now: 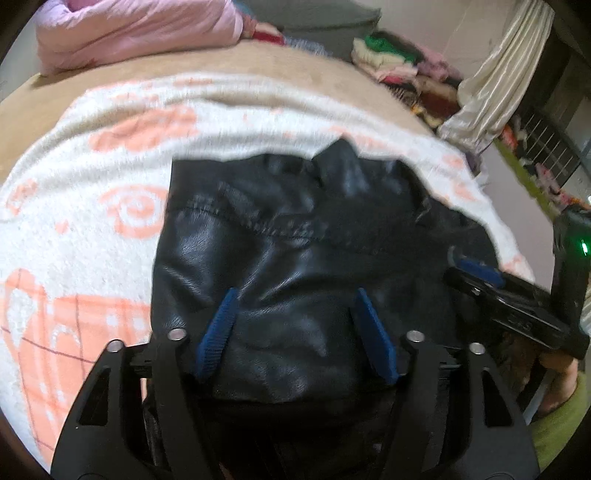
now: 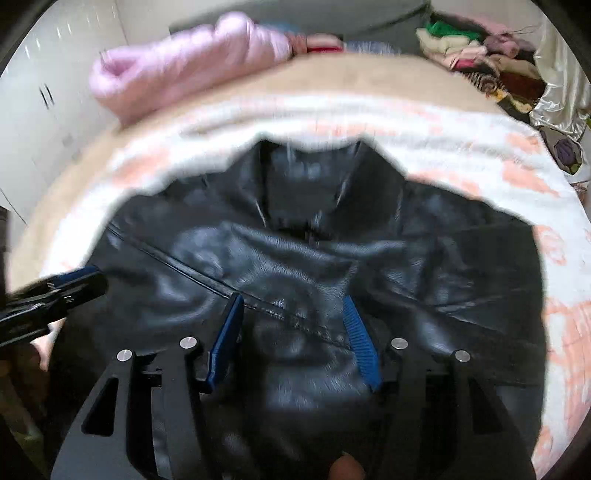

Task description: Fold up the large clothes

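A black leather jacket lies spread on a white blanket with orange prints, collar toward the far side; it also shows in the right wrist view. My left gripper is open just above the jacket's near left part, blue pads wide apart with nothing between them. My right gripper is open over the jacket's middle near a seam. The right gripper also shows at the right edge of the left wrist view; the left gripper shows at the left edge of the right wrist view.
The blanket lies on a tan bed cover. A pink puffy quilt lies at the far side of the bed. Piled clothes and a cream curtain are at the far right. White cabinets stand at the left.
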Demonstrator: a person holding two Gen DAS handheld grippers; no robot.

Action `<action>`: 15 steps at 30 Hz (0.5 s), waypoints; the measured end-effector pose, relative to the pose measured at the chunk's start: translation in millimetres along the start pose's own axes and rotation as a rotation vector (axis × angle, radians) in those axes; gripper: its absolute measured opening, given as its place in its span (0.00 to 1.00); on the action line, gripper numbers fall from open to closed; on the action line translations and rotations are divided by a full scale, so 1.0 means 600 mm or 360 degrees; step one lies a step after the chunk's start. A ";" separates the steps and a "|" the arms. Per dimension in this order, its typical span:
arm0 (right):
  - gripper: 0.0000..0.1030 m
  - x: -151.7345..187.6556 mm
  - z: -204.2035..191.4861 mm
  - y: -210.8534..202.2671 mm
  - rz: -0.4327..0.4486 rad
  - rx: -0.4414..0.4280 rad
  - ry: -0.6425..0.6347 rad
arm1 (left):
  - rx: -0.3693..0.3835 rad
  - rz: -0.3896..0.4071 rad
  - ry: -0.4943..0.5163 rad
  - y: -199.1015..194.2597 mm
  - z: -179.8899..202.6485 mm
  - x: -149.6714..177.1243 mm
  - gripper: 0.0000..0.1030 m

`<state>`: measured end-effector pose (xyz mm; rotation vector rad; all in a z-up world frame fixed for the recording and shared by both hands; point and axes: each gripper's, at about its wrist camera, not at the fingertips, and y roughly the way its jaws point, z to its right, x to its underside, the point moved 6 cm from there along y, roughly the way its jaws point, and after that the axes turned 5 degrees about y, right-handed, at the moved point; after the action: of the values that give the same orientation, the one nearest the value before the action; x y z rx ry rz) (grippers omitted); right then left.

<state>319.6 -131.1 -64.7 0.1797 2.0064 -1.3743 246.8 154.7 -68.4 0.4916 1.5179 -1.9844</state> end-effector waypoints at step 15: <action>0.38 0.053 0.062 -0.114 0.0188 0.0146 -0.0063 | -0.0090 -0.0125 0.0307 0.016 0.093 0.054 0.30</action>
<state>280.4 -200.8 -38.9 0.3049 1.8714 -1.3846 232.1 92.1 -79.4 0.6238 1.7301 -1.9945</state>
